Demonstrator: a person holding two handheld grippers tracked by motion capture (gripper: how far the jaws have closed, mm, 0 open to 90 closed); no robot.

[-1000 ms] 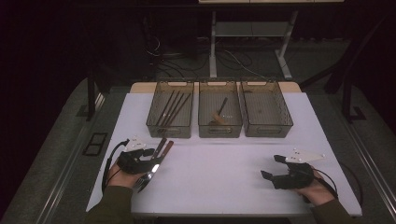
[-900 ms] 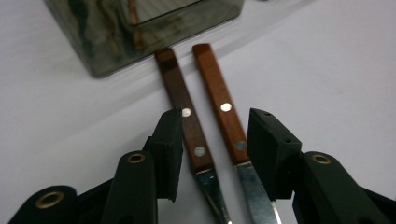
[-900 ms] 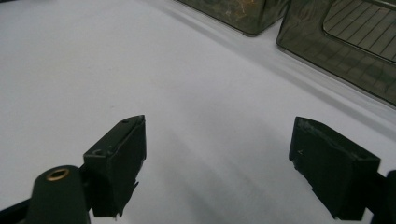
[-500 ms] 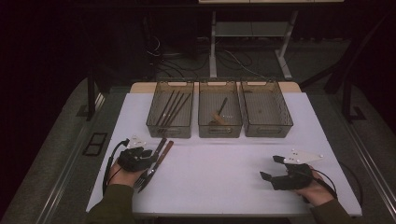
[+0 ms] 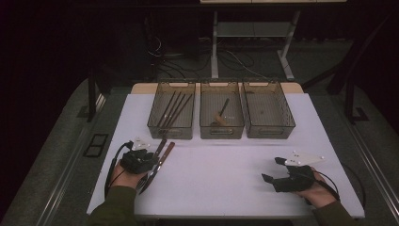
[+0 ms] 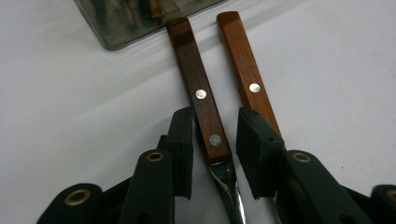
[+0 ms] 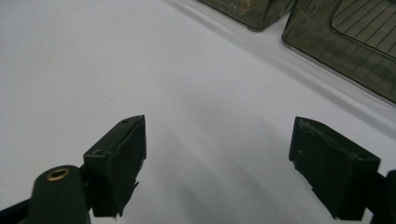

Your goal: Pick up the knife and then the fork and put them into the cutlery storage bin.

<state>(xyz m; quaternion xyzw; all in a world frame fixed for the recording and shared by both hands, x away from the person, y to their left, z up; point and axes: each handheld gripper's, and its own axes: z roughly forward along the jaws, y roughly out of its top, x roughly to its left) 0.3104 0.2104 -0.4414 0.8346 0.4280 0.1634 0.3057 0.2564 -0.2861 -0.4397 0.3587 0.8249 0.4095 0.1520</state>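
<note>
Dark-brown wooden-handled utensil [image 6: 204,109]: lies flat on white worktop [image 5: 226,165], front-left, just beside lighter-brown wooden-handled utensil [image 6: 247,70], near smoked plastic bin w/ dark sticks [image 5: 171,115]. We see left gripper [image 6: 215,151] w/ jaws astride its handle, just been closing, a gap at each pad, no grip yet. Right gripper [image 7: 219,170]: jaws wide apart, nothing between, over bare worktop front-right.

**Right Gripper: Jaws Apart Over Counter**

The right gripper [image 7: 217,168] holds both black jaws wide apart, nothing between them. Beneath lies the bare white counter [image 7: 140,70]. Two smoked translucent bins [image 7: 345,42] stand at upper right.
</note>
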